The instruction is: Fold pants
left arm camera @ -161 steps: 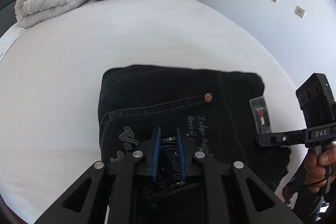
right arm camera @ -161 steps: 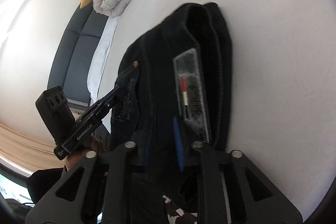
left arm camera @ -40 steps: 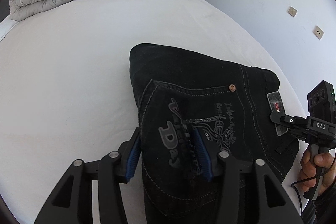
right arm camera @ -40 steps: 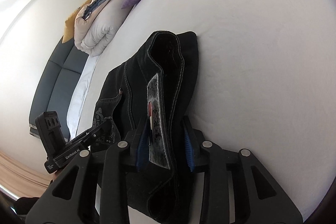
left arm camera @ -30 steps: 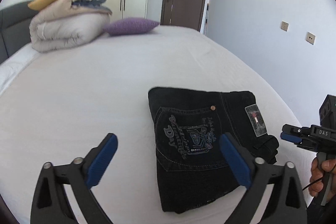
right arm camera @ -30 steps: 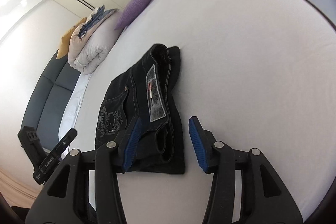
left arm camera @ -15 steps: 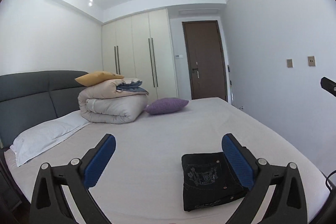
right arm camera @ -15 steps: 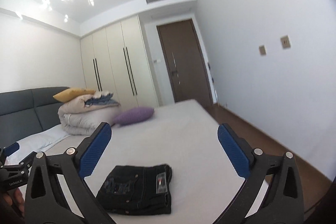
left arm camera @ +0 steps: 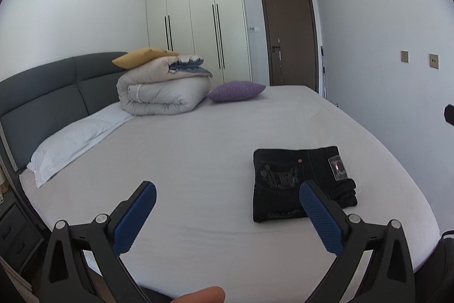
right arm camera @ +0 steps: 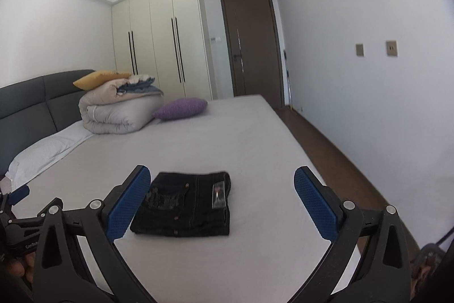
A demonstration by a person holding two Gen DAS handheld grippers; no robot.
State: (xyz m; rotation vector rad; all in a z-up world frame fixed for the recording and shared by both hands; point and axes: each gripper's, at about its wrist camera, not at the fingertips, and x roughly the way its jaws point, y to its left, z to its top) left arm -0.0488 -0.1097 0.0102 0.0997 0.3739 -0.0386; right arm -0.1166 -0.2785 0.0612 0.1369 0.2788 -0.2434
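The black pants (left arm camera: 298,183) lie folded into a compact rectangle on the white bed (left arm camera: 198,149), back pocket embroidery and waist label facing up. My left gripper (left arm camera: 227,190) hovers wide open above the bed's near edge, well back from the pants, nothing between its blue pads (left arm camera: 136,215). In the right wrist view the same folded pants (right arm camera: 184,203) rest near the bed's near right corner. My right gripper (right arm camera: 221,175) is open just as wide, raised and apart from them, empty.
A rolled duvet (left arm camera: 164,93) with a yellow cushion on top, a purple pillow (left arm camera: 235,90) and a white pillow (left arm camera: 73,138) sit at the bed's far side by the grey headboard. Wardrobes and a brown door (right arm camera: 249,47) stand beyond. Wood floor (right arm camera: 334,161) runs along the right.
Both grippers let go of the pants, opened wide, and pulled up and back from the bed. The pants stay folded where they were laid.
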